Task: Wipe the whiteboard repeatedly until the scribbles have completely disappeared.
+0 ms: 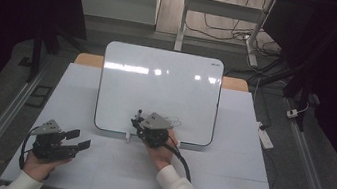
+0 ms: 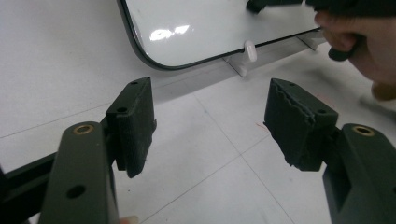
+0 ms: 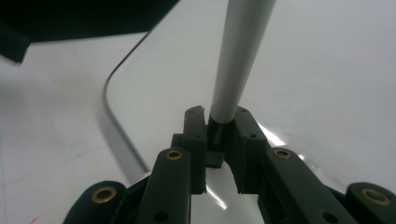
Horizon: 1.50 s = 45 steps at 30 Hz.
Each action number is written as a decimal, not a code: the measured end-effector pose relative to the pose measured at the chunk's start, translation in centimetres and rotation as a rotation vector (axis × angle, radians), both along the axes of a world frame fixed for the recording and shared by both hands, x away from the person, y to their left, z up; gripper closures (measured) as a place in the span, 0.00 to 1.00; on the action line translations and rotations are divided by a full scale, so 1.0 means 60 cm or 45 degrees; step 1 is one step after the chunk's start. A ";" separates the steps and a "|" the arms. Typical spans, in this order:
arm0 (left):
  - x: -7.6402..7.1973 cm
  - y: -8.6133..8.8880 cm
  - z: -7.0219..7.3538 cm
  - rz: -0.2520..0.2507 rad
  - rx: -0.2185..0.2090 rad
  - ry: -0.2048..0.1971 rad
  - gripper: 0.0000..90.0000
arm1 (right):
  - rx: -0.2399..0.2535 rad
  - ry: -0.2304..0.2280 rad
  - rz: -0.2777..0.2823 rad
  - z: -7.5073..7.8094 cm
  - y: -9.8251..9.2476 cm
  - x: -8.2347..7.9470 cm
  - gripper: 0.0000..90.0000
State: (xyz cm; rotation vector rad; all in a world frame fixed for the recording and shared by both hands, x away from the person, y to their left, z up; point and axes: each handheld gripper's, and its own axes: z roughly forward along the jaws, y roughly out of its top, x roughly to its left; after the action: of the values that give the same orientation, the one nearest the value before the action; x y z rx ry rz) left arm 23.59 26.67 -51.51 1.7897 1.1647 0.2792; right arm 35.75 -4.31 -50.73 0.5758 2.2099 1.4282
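Right gripper (image 3: 219, 128) jaws clamp marker (image 3: 238, 56) over whiteboard (image 1: 157, 88) | left gripper (image 1: 79, 140) jaws apart, resting

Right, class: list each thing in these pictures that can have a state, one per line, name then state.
Whiteboard: propped at a slant on the white table, glossy; faint marks near the right gripper.
Marker: clamped in the right gripper, pointing out over the board.
Right gripper: shut on the marker.
Left gripper: open, nothing between the jaws, over the table.
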 end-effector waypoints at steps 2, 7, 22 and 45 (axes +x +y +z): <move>0.000 0.000 0.000 0.001 -0.001 0.001 0.38 | 0.045 0.002 -0.075 0.011 -0.019 0.009 0.86; 0.002 -0.003 -0.001 -0.003 0.004 0.004 0.38 | -0.079 -0.021 0.000 0.004 -0.005 -0.007 0.86; 0.002 -0.003 0.000 -0.003 0.003 0.003 0.38 | -0.001 -0.007 -0.088 0.007 -0.026 -0.004 0.86; 0.002 -0.003 0.000 -0.006 0.007 0.000 0.38 | 0.035 -0.017 -0.181 0.014 -0.066 0.001 0.86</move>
State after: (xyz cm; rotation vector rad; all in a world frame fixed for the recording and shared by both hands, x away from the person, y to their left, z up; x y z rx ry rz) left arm 23.68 26.48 -51.53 1.7969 1.1606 0.2803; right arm 35.81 -8.30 -49.88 0.7152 2.0969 1.3871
